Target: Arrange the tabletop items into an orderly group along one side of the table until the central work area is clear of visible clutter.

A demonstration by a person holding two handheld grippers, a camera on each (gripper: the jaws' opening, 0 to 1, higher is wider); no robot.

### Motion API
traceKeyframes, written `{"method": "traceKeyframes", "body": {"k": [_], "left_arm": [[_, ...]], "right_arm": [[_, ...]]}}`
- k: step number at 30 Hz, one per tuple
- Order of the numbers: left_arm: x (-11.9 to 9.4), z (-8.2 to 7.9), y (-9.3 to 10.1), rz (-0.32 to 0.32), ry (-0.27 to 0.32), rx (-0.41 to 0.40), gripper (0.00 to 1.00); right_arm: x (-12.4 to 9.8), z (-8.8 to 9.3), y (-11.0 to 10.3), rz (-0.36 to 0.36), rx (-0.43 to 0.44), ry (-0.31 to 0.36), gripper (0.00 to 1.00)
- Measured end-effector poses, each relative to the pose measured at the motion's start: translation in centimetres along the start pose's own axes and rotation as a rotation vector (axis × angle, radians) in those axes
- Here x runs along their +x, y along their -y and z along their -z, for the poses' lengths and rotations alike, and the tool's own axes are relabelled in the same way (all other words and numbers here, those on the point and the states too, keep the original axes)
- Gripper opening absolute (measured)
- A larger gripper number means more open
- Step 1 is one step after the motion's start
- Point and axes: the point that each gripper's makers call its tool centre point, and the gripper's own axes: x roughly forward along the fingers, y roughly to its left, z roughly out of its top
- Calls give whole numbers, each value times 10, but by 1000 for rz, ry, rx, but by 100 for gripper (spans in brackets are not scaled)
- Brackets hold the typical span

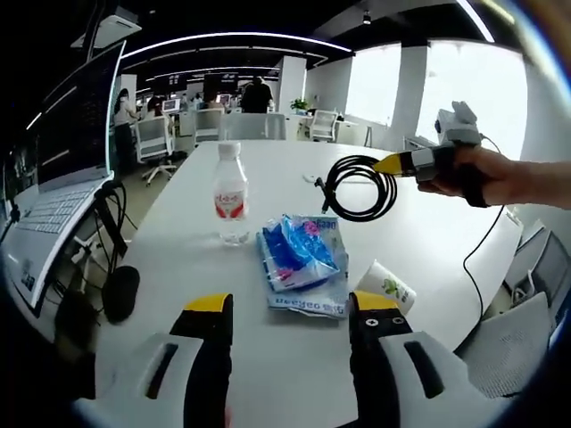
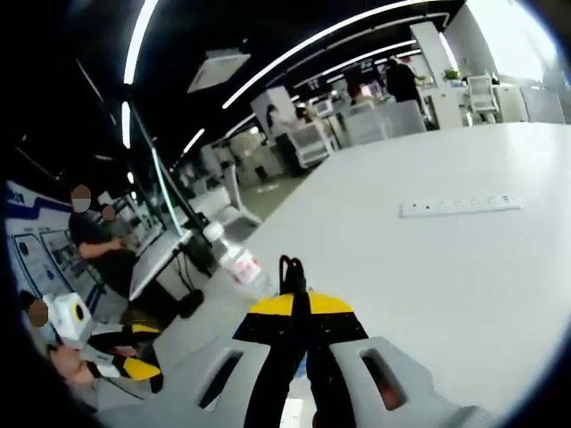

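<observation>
White tabletop [image 1: 268, 357] stretches away from the left gripper view, carrying a small scatter of things. Going left to right: an open laptop [image 1: 62, 169] stands on a raised stand at the tabletop's left edge, with a black microphone [image 1: 119, 292] on the surface just below it. Toward the middle, a clear water bottle [image 1: 231, 193] with a red label stands upright. Just beside it to the right lies a blue plastic packet [image 1: 302, 259], flat on the tabletop. A white paper cup [image 1: 385, 287] lies on its side next to the packet's lower right corner. Farther right, a coiled black cable [image 1: 359, 187] hangs in the air above the tabletop, clear of the surface.

The left gripper [image 1: 290, 312] sits low at the near edge, its two yellow-tipped jaws spread apart with nothing between them, just short of the packet.

The right gripper [image 1: 397, 164] enters from the right, held in a person's hand [image 1: 486, 176], its jaws clenched on the cable. In the right gripper view the right gripper [image 2: 299, 305] has its jaws closed together on the cable [image 2: 291, 272], which sticks up between the tips. Beyond it, the bottle [image 2: 236, 261] sits toward the left, and a white power strip [image 2: 459, 205] lies far out on the tabletop [image 2: 428, 285] toward the right.
</observation>
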Motion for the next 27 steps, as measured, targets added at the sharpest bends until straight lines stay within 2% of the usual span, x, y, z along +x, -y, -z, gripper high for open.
{"method": "traceKeyframes", "body": {"k": [14,22,23,27], "left_arm": [[1,-7,6,21,10,20,52],[2,-4,5,28,4,31,53],[2,-5,4,27,6,30,53],[3,-6,4,26,8,36,52]], "right_arm": [[-61,19,56,131,56,24,0],[-90,39,57,181,94,23,0],[-93,40,67,190,100,21,0],[-101,51,75,207,120,11,0]]}}
